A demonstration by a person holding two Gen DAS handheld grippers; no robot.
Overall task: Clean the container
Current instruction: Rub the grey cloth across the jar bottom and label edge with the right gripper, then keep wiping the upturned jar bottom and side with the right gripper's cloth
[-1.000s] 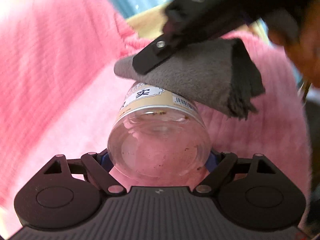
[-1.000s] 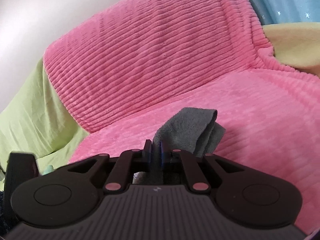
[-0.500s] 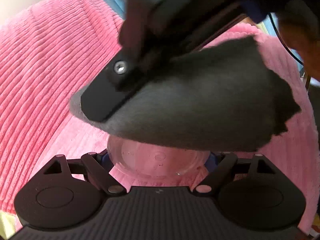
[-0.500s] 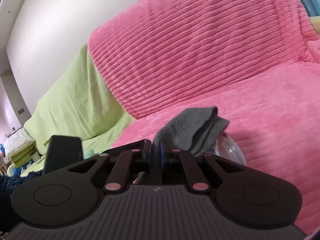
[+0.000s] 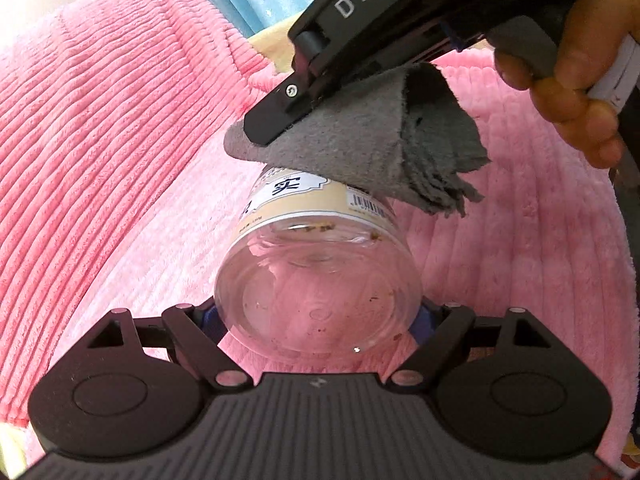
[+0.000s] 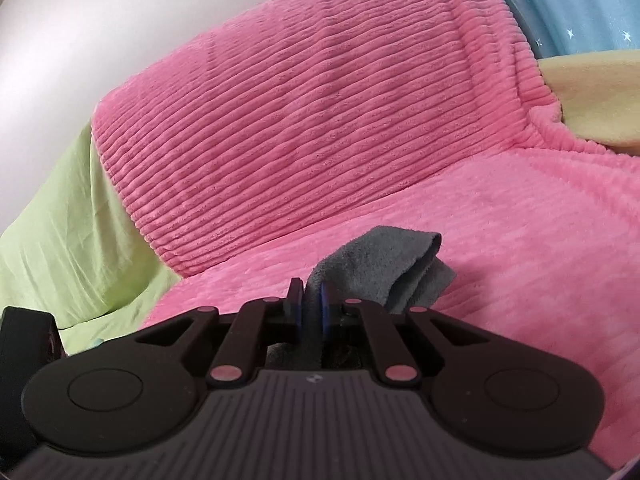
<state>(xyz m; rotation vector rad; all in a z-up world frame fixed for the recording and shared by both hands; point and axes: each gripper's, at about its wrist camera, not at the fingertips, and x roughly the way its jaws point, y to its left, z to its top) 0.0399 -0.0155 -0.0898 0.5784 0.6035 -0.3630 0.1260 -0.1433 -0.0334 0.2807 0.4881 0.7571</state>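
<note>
A clear plastic jar with a beige label and crumbs inside lies base-first toward the left wrist camera. My left gripper is shut on its base end. A folded grey cloth rests on the jar's far upper side, and my right gripper is shut on it, coming in from the upper right with a person's hand on its handle. In the right wrist view the grey cloth sticks out between the closed fingers of the right gripper; the jar is hidden there.
A pink ribbed blanket covers the sofa seat and backrest behind everything. A green sheet lies to the left, a yellow cushion and a blue starred curtain to the right.
The cloth swept back over the jar toward its base half a second ago, then slid forward again to the labelled far end. The jar stays held in my left gripper.
</note>
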